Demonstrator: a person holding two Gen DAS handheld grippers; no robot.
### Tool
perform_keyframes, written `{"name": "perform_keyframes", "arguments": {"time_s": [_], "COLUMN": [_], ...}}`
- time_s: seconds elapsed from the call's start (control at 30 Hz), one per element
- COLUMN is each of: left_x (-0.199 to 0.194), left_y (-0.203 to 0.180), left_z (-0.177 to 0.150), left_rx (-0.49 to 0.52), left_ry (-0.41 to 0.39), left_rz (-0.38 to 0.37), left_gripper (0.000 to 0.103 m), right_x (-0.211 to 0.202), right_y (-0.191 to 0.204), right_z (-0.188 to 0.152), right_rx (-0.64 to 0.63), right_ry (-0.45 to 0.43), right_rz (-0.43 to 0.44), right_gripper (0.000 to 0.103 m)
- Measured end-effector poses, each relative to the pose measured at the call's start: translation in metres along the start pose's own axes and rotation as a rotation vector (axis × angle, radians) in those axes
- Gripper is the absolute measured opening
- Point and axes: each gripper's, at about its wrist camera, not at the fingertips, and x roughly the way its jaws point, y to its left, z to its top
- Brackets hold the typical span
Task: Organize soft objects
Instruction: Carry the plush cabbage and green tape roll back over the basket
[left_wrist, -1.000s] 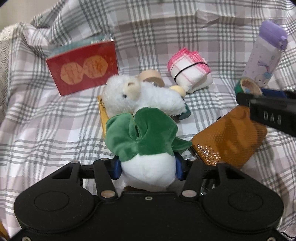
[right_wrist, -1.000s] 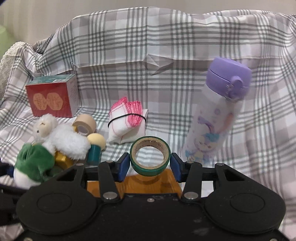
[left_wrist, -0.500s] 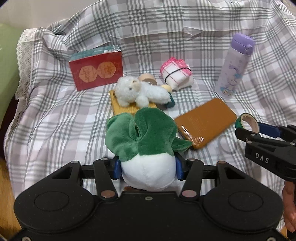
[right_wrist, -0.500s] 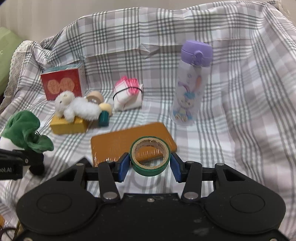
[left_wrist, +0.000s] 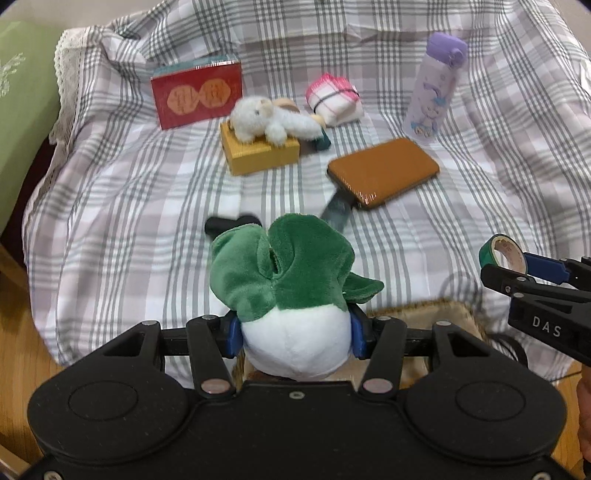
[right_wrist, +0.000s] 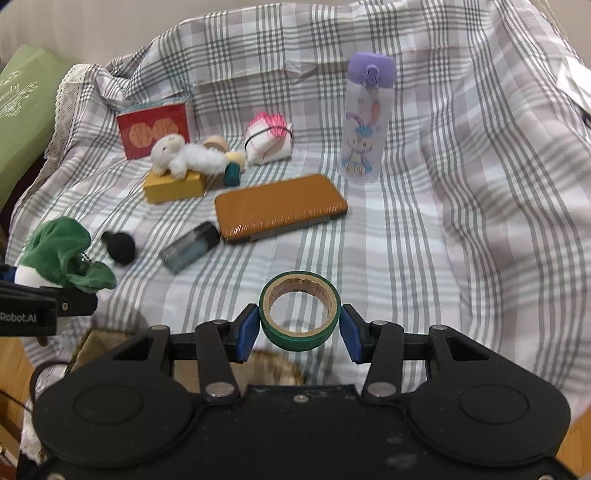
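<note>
My left gripper (left_wrist: 295, 334) is shut on a green and white plush radish (left_wrist: 291, 288), held above the front of the checked cloth (left_wrist: 129, 206); the same plush radish (right_wrist: 55, 258) shows at the left of the right wrist view. My right gripper (right_wrist: 298, 328) is shut on a green tape roll (right_wrist: 298, 314), also seen as the tape roll (left_wrist: 502, 254) at the right of the left wrist view. A white plush lamb (left_wrist: 269, 120) lies on a yellow box (left_wrist: 258, 153) farther back. A folded pink and white cloth (left_wrist: 334, 98) bound with a black band sits behind it.
On the cloth stand a red box (left_wrist: 197, 96), a purple bottle (left_wrist: 432, 85), a brown case (left_wrist: 384, 171), a dark small bottle (right_wrist: 190, 247) and a black ball (right_wrist: 120, 245). A woven basket rim (left_wrist: 432, 314) shows below the grippers. A green cushion (right_wrist: 22, 110) lies at the left.
Both grippers have drawn back from the objects toward the near edge of the cloth, each still holding its item. The yellow box, the dark bottle and the black ball have come into view.
</note>
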Motion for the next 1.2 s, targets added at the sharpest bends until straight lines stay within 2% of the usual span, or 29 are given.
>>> {"name": "perform_keyframes", "arguments": {"time_s": [0.33, 0.67, 1.0, 1.2], "left_x": [-0.005, -0.002, 0.003, 0.004], "left_y": [-0.009, -0.021, -0.025, -0.028], "left_z": [-0.039, -0.071, -0.078, -0.079], "left_rx": [0.013, 0.064, 0.042, 0.047], "left_ry": [0.095, 0.195, 0.262, 0.264], "left_rz": [-0.041, -0.084, -0.159, -0.162], "left_gripper": [0.052, 0.052, 0.052, 0.054], "right_x": [-0.022, -0.023, -0.018, -0.018], "right_y": [0.004, 0.016, 0.016, 0.017], "right_z": [-0.032, -0.041, -0.042, -0.041], "right_rx": [0.046, 0.048, 0.049, 0.051], "right_ry": [0.083, 0.136, 0.16, 0.161], "right_rz": [0.029, 0.053, 0.055, 0.054], "right_gripper": [0.045, 0.045, 0.045, 0.045]}}
